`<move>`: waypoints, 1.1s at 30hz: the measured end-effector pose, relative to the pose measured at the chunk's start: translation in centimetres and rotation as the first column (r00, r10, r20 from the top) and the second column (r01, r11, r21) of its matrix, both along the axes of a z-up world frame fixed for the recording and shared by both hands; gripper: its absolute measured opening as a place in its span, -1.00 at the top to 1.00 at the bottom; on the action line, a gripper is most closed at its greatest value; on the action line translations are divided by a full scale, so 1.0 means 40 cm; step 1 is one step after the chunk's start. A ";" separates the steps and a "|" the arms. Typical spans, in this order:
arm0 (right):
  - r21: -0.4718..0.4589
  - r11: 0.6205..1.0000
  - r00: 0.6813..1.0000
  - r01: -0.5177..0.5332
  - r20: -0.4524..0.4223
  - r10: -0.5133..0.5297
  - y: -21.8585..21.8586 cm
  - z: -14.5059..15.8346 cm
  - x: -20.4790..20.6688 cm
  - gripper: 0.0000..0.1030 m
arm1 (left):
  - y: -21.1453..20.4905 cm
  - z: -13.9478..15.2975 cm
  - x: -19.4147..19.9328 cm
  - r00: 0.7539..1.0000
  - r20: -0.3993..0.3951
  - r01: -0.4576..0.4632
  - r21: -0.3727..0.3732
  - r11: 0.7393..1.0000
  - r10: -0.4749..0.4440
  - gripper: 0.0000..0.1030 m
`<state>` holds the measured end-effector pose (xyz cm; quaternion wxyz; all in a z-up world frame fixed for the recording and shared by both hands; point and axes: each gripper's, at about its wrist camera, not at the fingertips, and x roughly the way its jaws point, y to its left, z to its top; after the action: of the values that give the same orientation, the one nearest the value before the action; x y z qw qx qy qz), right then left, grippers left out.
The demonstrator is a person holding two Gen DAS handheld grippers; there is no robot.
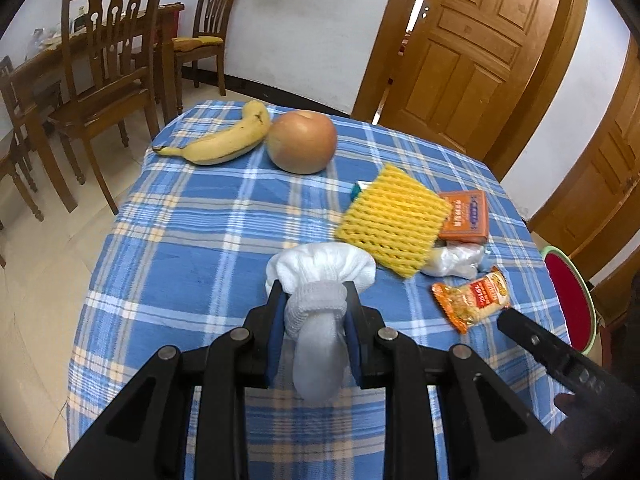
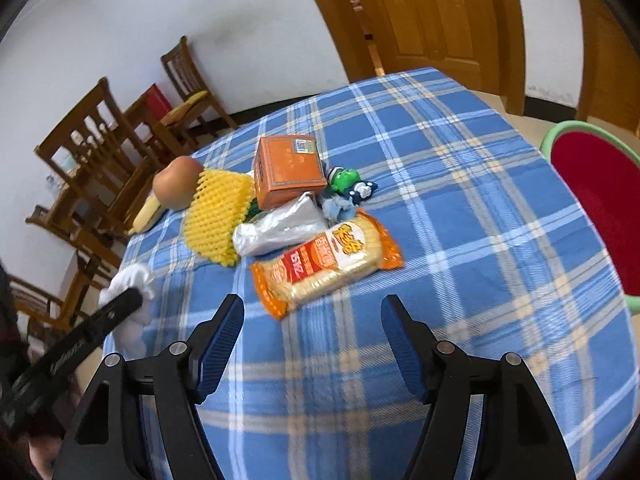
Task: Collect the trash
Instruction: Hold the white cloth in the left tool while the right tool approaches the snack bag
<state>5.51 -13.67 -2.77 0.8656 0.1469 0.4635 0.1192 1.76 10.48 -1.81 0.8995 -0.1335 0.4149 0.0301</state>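
Note:
My left gripper point(image 1: 314, 292) is shut on a white foam net point(image 1: 320, 268), which bulges out above the pads and hangs down between the fingers. Trash lies on the blue plaid tablecloth point(image 1: 192, 240): an orange cracker packet point(image 2: 326, 264), a crumpled silver wrapper point(image 2: 280, 228), a yellow foam net point(image 2: 216, 216) and an orange box point(image 2: 290, 170). My right gripper point(image 2: 313, 302) stands open just short of the cracker packet, with nothing between its fingers. In the left wrist view one right fingertip point(image 1: 520, 324) shows beside the packet point(image 1: 474, 296).
A banana point(image 1: 224, 140) and an apple point(image 1: 302, 142) lie at the far side. A small green toy point(image 2: 344, 178) sits by the box. A red basin with a green rim point(image 2: 600, 208) stands off the table's right edge. Wooden chairs point(image 1: 108, 72) and doors point(image 1: 472, 40) stand behind.

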 end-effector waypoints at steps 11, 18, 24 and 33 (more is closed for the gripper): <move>-0.001 0.992 0.991 0.129 -0.026 -0.129 0.051 -0.040 0.054 -0.40 | 0.033 -0.022 0.011 1.000 -0.005 -0.004 -0.036 0.999 0.004 0.48; -0.095 0.985 0.990 0.141 0.029 -0.138 0.079 -0.045 0.072 -0.40 | 0.018 -0.031 0.025 1.000 -0.009 0.016 -0.044 0.999 -0.016 0.48; -0.192 0.975 0.993 0.111 0.058 -0.102 0.086 -0.050 0.064 -0.19 | 0.005 -0.033 0.029 1.000 -0.012 0.025 -0.046 0.999 -0.026 0.48; -0.200 0.975 0.994 0.102 0.049 -0.094 0.024 -0.050 0.034 0.29 | -0.011 -0.030 0.026 0.999 -0.011 0.038 -0.045 0.998 -0.039 0.48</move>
<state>6.88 -12.71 -4.78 0.8898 0.0784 0.4484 0.0316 2.81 10.03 -3.00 0.8943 -0.1455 0.4232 0.0041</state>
